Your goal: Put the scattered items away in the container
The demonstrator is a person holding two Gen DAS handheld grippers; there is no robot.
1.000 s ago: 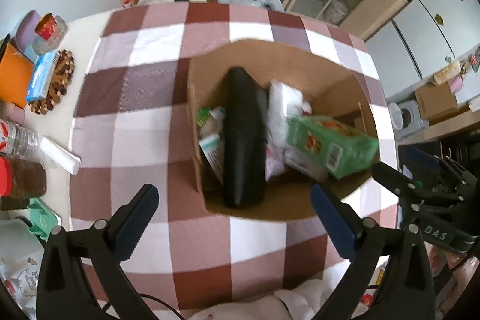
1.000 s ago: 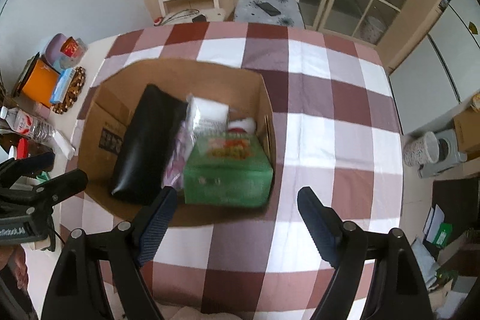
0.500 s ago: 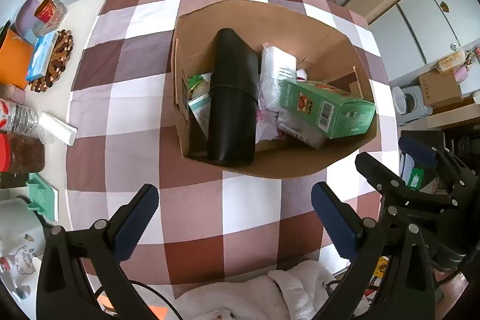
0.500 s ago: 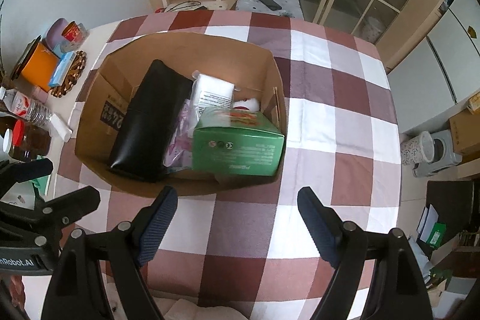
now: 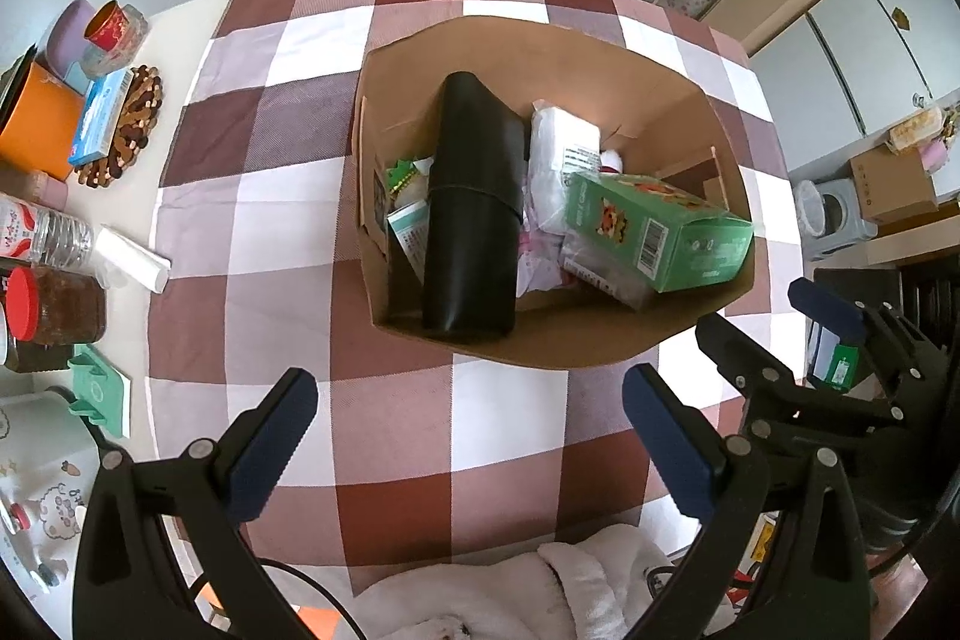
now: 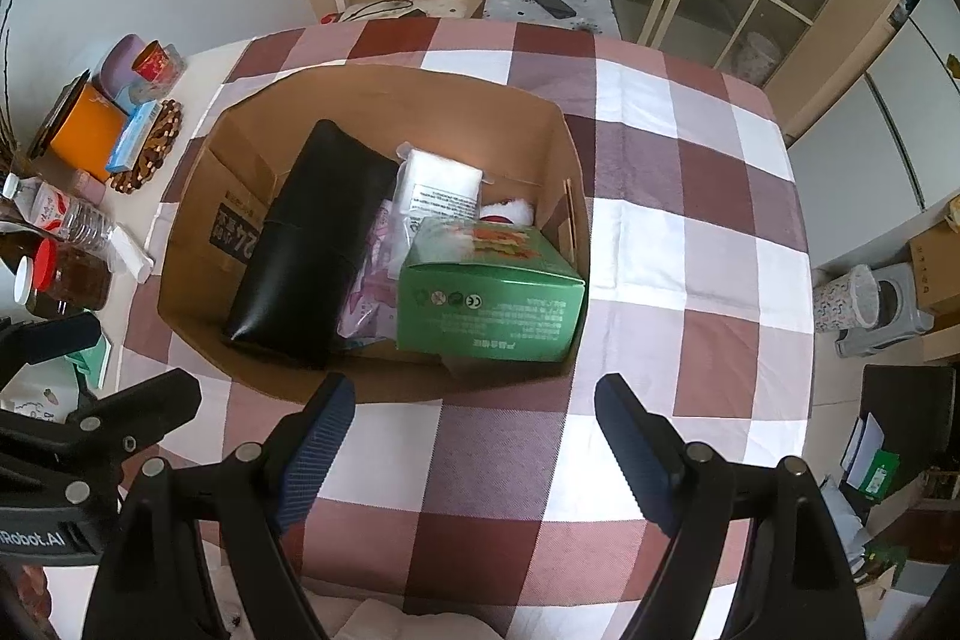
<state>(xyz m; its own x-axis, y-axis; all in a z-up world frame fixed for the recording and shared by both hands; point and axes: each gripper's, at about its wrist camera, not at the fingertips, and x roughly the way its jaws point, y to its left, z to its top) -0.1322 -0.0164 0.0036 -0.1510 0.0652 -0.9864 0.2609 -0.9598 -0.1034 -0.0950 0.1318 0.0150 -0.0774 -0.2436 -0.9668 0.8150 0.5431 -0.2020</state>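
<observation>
Two hazards I log: tilted green cardboard carton (image 6: 489, 295) overtopping brown cardboard box (image 6: 384, 100), snaggable by my spread, empty left gripper (image 5: 468, 442) or right gripper (image 6: 474, 439).

A cardboard box (image 6: 384, 100) stands on the checked tablecloth (image 6: 690, 232). Inside it, a leather case (image 6: 306, 244) lies at the left, a carton (image 6: 492, 298) at the right, and a plastic packet (image 6: 444, 184) between and behind them.

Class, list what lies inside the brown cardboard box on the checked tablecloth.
Inside the brown cardboard box: a long black leather case, white packet, green carton, pink wrapping. Anything underneath them is hidden.
</observation>
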